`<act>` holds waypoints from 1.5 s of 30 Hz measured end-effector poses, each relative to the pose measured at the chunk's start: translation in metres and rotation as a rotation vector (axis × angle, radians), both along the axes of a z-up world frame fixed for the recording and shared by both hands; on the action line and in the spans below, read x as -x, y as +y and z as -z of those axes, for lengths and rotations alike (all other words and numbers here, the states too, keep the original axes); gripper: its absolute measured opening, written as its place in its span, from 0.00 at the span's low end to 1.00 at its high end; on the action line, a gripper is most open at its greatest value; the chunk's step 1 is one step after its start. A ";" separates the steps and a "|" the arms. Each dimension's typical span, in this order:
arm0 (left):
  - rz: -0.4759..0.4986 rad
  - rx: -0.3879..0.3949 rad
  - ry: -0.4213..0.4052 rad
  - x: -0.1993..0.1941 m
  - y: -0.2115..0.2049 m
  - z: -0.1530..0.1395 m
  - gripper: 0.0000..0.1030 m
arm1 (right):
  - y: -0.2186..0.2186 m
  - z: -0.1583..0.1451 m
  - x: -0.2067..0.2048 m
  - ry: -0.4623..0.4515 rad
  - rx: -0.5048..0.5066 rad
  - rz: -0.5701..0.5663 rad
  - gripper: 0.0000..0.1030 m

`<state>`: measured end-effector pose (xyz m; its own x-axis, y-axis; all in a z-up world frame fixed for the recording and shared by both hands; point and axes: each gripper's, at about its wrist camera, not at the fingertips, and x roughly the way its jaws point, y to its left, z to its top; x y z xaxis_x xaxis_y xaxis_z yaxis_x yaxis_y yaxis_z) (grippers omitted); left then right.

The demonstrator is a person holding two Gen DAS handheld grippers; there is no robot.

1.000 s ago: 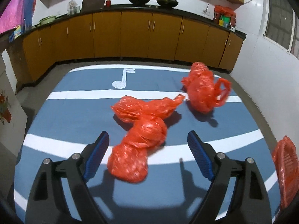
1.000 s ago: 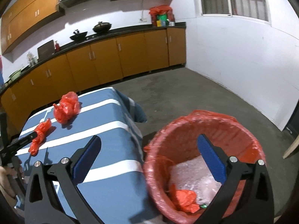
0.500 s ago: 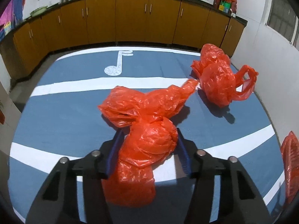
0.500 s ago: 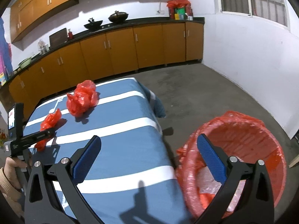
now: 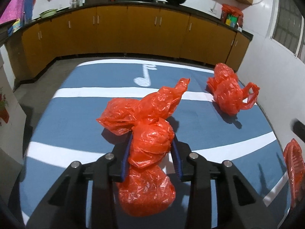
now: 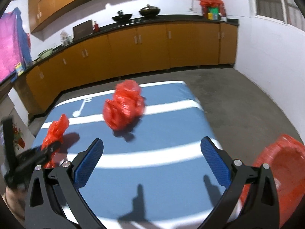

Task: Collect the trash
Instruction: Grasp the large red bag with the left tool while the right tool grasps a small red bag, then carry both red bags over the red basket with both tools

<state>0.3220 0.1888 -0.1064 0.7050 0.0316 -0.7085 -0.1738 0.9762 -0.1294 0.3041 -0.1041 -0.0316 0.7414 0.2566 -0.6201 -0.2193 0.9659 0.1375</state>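
Orange cabinets (image 5: pixel 152 36) lined the kitchen behind a blue, white-striped bench (image 5: pixel 76 118). On it the left gripper (image 5: pixel 151 149) had just been closing and pinched the near red bag (image 5: pixel 150 143) between its pads. The right gripper (image 6: pixel 151 157) hung wide open and empty, a second red bag (image 6: pixel 124 108) beyond it and a red-lined bin (image 6: pixel 282 171) beside the bench.

In the right wrist view the crumpled red bag (image 6: pixel 124 107) near the table's far edge is smeared by motion blur, its folds unreadable. The left gripper (image 6: pixel 48 148) at the table's left edge is blurred too, and cut off by the frame. The red-lined bin (image 6: pixel 280 173) past the table's right edge runs out of both pictures. The long red bag (image 5: pixel 150 147) hides the left gripper's inner pad faces.
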 end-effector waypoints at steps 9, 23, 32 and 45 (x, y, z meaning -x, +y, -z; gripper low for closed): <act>-0.089 0.014 -0.064 0.021 0.037 -0.019 0.36 | 0.076 0.015 -0.075 0.015 0.037 -0.009 0.89; -0.085 0.039 -0.059 0.024 0.037 -0.019 0.36 | 0.057 0.047 -0.071 0.142 0.113 -0.080 0.38; 0.011 0.040 -0.081 0.032 -0.008 -0.039 0.36 | -0.002 0.029 0.013 0.139 0.065 -0.120 0.38; 0.176 0.035 -0.123 0.064 -0.092 -0.075 0.36 | -0.067 -0.029 0.094 0.013 0.005 -0.051 0.38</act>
